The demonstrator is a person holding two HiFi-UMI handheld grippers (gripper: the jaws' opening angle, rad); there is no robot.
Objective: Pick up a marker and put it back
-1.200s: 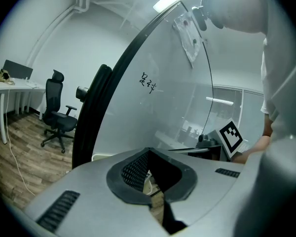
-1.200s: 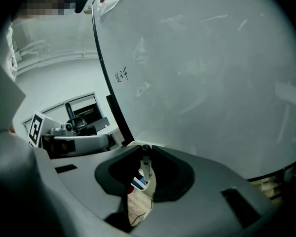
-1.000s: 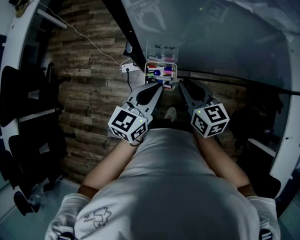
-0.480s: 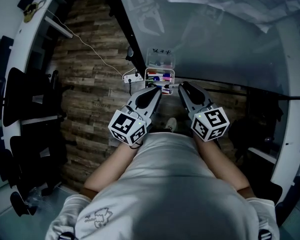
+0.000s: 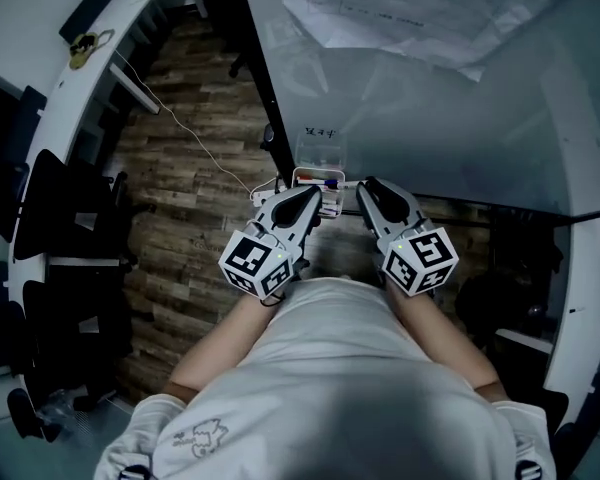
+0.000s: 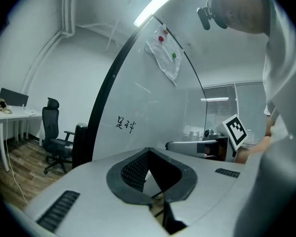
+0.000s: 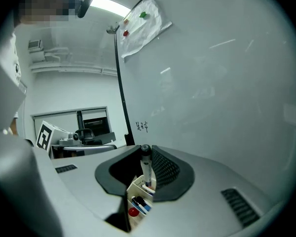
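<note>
A white marker tray [image 5: 318, 179] hangs on the glass board, with coloured markers in it. Both grippers point at it from below. My right gripper [image 5: 363, 184] is at the tray's right end. In the right gripper view its jaws [image 7: 145, 149] close on the black cap of a white marker [image 7: 147, 171] that stands upright, its lower end in the tray [image 7: 134, 190], where a red cap and a blue marker lie. My left gripper [image 5: 315, 191] covers the tray's lower left. It is shut [image 6: 148, 151] with nothing between its tips.
The glass whiteboard [image 5: 430, 98] fills the space ahead, with papers [image 7: 140, 26] pinned high on it and a black frame post [image 5: 255, 78] at its left edge. A cable [image 5: 180, 128] runs across the wooden floor. An office chair [image 6: 52, 132] and a desk [image 6: 10, 115] stand at the left.
The view has tilted up along the board. Both grippers have closed in on the tray and now cover more of it; their jaws look unchanged.
</note>
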